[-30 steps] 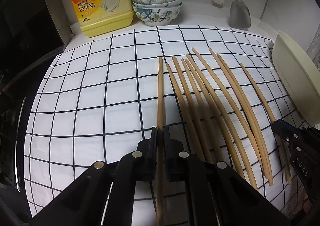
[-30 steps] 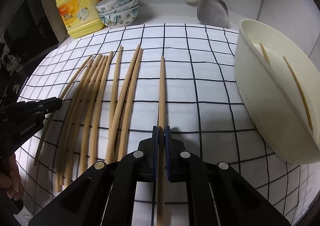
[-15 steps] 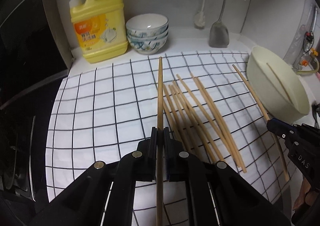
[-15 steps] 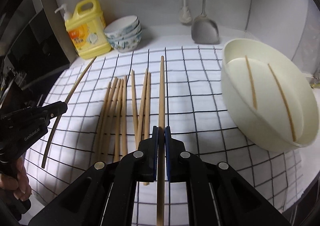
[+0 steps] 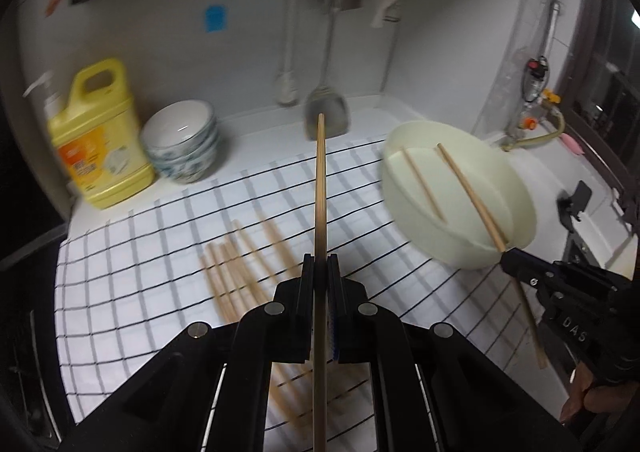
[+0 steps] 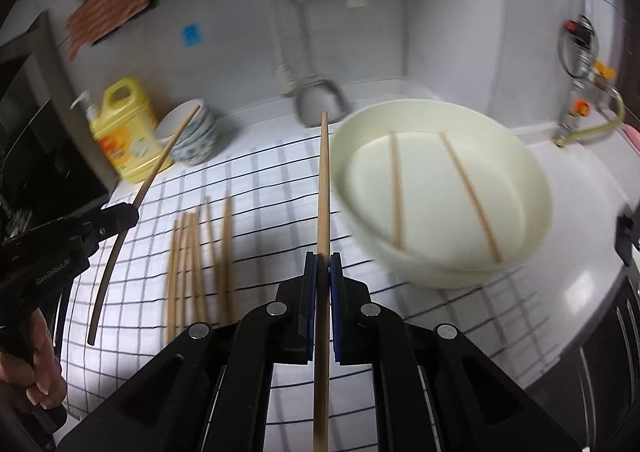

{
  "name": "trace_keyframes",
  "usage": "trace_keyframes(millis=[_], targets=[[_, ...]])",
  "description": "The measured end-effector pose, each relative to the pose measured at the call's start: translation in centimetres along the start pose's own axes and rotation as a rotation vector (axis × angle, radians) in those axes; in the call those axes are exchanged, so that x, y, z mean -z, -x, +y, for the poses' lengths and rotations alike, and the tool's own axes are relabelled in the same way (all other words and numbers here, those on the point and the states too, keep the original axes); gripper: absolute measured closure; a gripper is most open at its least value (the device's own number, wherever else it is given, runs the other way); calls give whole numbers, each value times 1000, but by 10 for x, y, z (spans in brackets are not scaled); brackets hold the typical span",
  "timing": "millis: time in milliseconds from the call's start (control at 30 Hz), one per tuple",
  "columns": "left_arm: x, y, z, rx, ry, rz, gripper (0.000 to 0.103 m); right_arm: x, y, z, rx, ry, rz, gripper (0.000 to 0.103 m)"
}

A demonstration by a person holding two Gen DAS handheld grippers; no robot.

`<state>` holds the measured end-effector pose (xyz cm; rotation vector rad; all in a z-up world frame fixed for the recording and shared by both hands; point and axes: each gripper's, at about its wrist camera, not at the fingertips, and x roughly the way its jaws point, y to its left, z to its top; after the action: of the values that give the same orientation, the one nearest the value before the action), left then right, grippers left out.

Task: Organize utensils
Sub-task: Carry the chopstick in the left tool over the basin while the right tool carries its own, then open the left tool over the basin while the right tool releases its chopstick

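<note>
My left gripper (image 5: 321, 272) is shut on a wooden chopstick (image 5: 320, 188) and holds it in the air above the checked cloth (image 5: 140, 264). My right gripper (image 6: 322, 268) is shut on another chopstick (image 6: 324, 180), raised beside the cream bowl (image 6: 536, 188). Two chopsticks (image 6: 395, 192) lie inside that bowl. Several chopsticks (image 6: 196, 260) lie in a loose row on the cloth. The left gripper (image 6: 134, 212) with its chopstick (image 6: 160, 168) shows at the left of the right wrist view. The right gripper (image 5: 506, 256) shows at the right of the left wrist view, at the bowl's (image 5: 520, 196) near rim.
A yellow detergent bottle (image 5: 96, 140) and stacked patterned bowls (image 5: 184, 148) stand at the back left. A spatula (image 5: 326, 116) and brush hang on the back wall. A tap and hose (image 6: 588, 108) are at the right, past the bowl.
Both grippers have lifted their chopsticks off the cloth and risen well above it. The view has swung right toward the cream bowl.
</note>
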<state>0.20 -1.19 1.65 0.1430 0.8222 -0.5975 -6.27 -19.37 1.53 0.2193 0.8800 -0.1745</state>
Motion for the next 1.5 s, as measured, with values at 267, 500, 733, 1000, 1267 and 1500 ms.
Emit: trace_keyframes(millis=[267,500,733,1000,1267,1500], targets=[[-49,-46,-82,91,-53,-3,96,-26,-14,-80,20,-77,-2,97],[-85,-113,-136,100,-70,51,96,-56,-49,-142,11,-111,15,97],[-95,-175,-159,83,-69,132,96,-77,-94,-174,-15,-113,76,97],[-92,-216,-165,64,-55,212,96,-79,-129,-186,-23,-108,148,97],[-95,-231,-165,44,-47,245,96,-87,-140,-189,-18,-111,164,97],[-100,-213,-161,-10,-41,198,65,-92,-127,-187,23,-90,123,87]])
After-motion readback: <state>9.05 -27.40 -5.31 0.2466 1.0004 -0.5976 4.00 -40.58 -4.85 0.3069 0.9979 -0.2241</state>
